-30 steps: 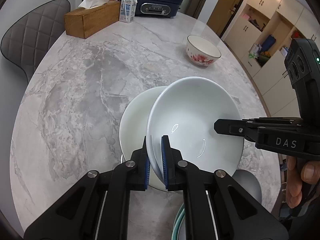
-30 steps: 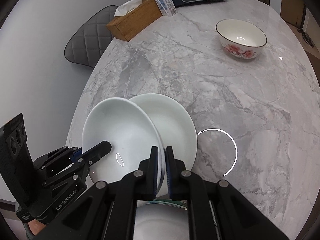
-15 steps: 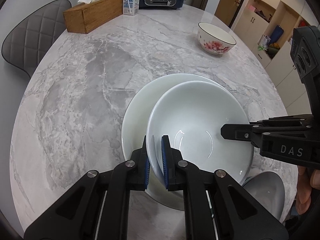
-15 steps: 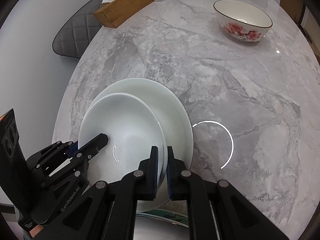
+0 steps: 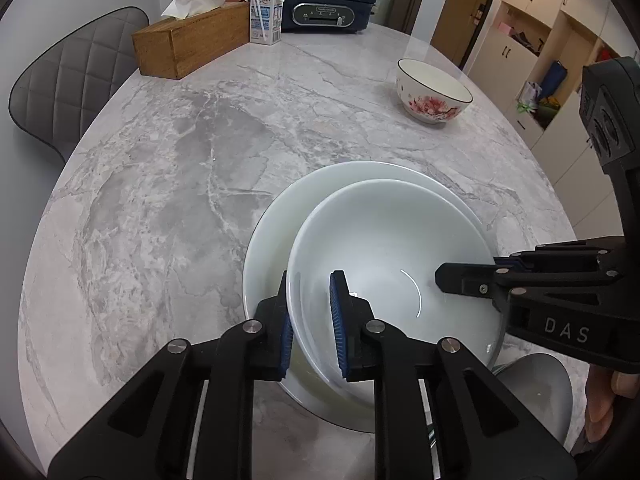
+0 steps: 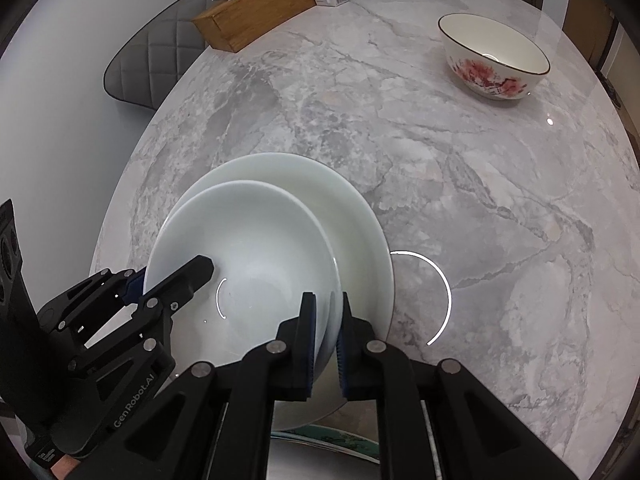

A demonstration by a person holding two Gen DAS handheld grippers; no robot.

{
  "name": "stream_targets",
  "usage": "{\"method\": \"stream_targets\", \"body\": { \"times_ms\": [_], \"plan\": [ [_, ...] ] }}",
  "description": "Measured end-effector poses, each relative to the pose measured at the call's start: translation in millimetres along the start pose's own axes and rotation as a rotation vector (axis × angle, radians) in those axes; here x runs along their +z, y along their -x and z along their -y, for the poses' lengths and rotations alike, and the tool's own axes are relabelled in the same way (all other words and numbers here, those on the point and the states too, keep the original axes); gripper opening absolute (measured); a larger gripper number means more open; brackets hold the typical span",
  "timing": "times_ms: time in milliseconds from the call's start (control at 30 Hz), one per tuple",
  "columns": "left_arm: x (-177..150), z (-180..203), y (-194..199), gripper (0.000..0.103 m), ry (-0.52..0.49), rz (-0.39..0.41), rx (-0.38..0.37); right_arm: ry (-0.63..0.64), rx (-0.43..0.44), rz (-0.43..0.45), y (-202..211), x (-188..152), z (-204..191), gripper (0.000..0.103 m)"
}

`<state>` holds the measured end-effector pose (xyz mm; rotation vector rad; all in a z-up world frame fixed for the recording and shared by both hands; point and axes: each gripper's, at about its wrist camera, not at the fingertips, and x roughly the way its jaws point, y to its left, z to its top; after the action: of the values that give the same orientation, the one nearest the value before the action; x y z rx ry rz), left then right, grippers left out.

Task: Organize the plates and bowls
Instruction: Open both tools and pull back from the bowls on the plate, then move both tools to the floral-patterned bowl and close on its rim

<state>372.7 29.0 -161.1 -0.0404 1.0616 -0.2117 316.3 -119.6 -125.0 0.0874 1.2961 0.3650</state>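
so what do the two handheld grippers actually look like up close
Both are matte black plastic with angular, cut-out linkage arms joined by silver pivot pins. The left gripper and right gripper carry ribbed blue pads on the fingers' inner faces. White lettering reads "DAS" on the right one, "GenRobot.AI" on the left. No cables or sleeves show.

Wooden tissue box, milk carton, grey chair, electric cooker
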Motion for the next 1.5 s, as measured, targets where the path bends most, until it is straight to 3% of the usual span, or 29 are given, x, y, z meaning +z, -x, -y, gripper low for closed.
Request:
{"method": "stream_targets", "body": {
  "times_ms": [200, 300, 333, 367, 400, 600, 667, 733, 800, 933, 1033, 1100, 1200, 1500],
  "plan": [
    [-5, -1, 3, 0.021, 0.024, 0.012, -0.048, 0.0, 0.018, -0.008, 1, -3, -1, 0.018],
    [-6, -3, 5, 0.024, 0.039, 0.02, -0.062, 0.0, 0.035, -0.006, 6, -3, -2, 0.028],
    [-6, -4, 7, 0.026, 0.044, 0.031, -0.068, 0.001, 0.034, 0.002, 9, -3, -3, 0.035],
    [-6, -4, 11, 0.03, 0.047, 0.045, -0.067, 0.004, 0.033, 0.011, 12, -3, -4, 0.049],
    [-5, -5, 14, 0.042, 0.051, 0.059, -0.063, 0.005, 0.031, 0.019, 16, -3, -4, 0.053],
    [-2, -13, 25, 0.046, 0.083, 0.089, -0.089, 0.012, 0.033, 0.046, 29, -4, -4, 0.057],
    [-3, -18, 31, 0.05, 0.103, 0.099, -0.09, -0.009, 0.049, 0.061, 37, -6, 2, 0.067],
    [-3, -26, 40, 0.056, 0.137, 0.126, -0.111, -0.026, 0.087, 0.093, 50, -10, 10, 0.074],
    [-1, -35, 51, 0.07, 0.159, 0.16, -0.127, -0.044, 0.141, 0.141, 66, -16, 23, 0.084],
    [8, -53, 65, 0.083, 0.208, 0.22, -0.142, -0.047, 0.177, 0.308, 99, -31, 57, 0.103],
    [23, -52, 74, 0.103, 0.154, 0.256, -0.124, -0.111, 0.19, 0.369, 109, -36, 92, 0.103],
    [32, -46, 82, 0.103, 0.086, 0.312, -0.077, -0.17, 0.2, 0.385, 110, -39, 117, 0.103],
    [50, -44, 90, 0.103, 0.08, 0.399, -0.045, -0.209, 0.185, 0.427, 111, -39, 144, 0.103],
    [146, -30, 42, 0.103, 0.085, 0.161, -0.019, -0.317, 0.172, 0.353, 106, 12, 202, 0.103]
  ]
}}
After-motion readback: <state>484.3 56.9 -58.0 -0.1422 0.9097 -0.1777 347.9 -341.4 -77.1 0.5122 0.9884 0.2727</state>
